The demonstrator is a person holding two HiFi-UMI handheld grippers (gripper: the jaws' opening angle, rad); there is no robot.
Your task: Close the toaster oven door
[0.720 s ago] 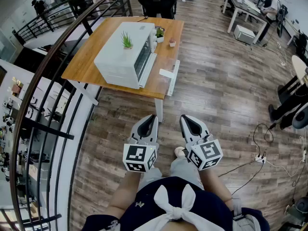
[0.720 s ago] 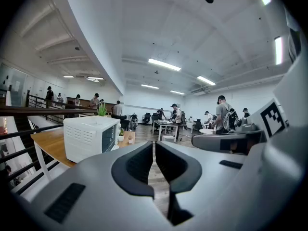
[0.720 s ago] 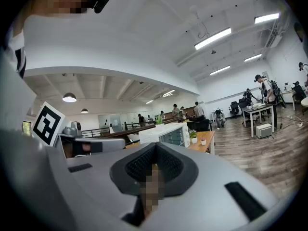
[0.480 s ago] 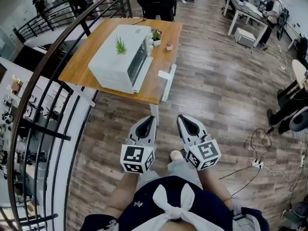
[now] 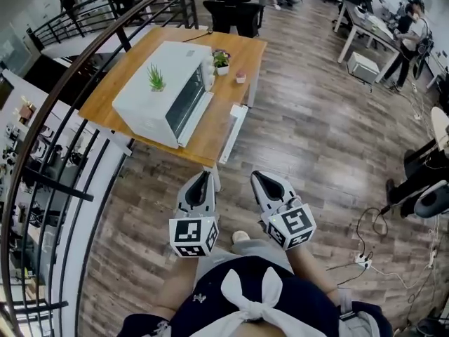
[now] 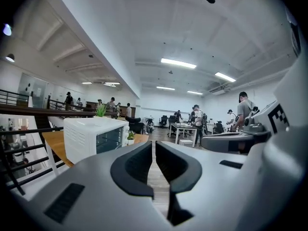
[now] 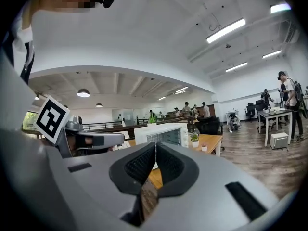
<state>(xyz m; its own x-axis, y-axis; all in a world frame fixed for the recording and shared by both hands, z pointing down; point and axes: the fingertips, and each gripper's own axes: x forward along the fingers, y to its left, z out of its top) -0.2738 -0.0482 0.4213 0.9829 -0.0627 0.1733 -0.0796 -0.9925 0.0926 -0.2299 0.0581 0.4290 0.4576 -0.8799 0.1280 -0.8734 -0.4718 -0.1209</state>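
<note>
A white toaster oven (image 5: 158, 97) stands on a wooden table (image 5: 116, 100) ahead of me, with a small green plant (image 5: 155, 77) on its top. Its glass door (image 5: 185, 98) faces right with a white strip along its lower edge; how far it stands open I cannot tell. The left gripper view also shows the oven (image 6: 91, 137), and the right gripper view shows the oven (image 7: 161, 134) behind the jaws. My left gripper (image 5: 202, 177) and right gripper (image 5: 259, 179) hover side by side over the floor, well short of the table. Both are shut and empty.
A black railing (image 5: 77, 139) curves along the left. A potted plant (image 5: 221, 59) and a small pink cup (image 5: 240, 78) sit on the table's far end. A white panel (image 5: 233, 123) hangs at its right edge. Black chairs (image 5: 235, 9) stand behind; cables (image 5: 365, 258) lie at right.
The table and oven have slid down and left in the head view and look closer. Both grippers have shifted slightly left and stay shut.
</note>
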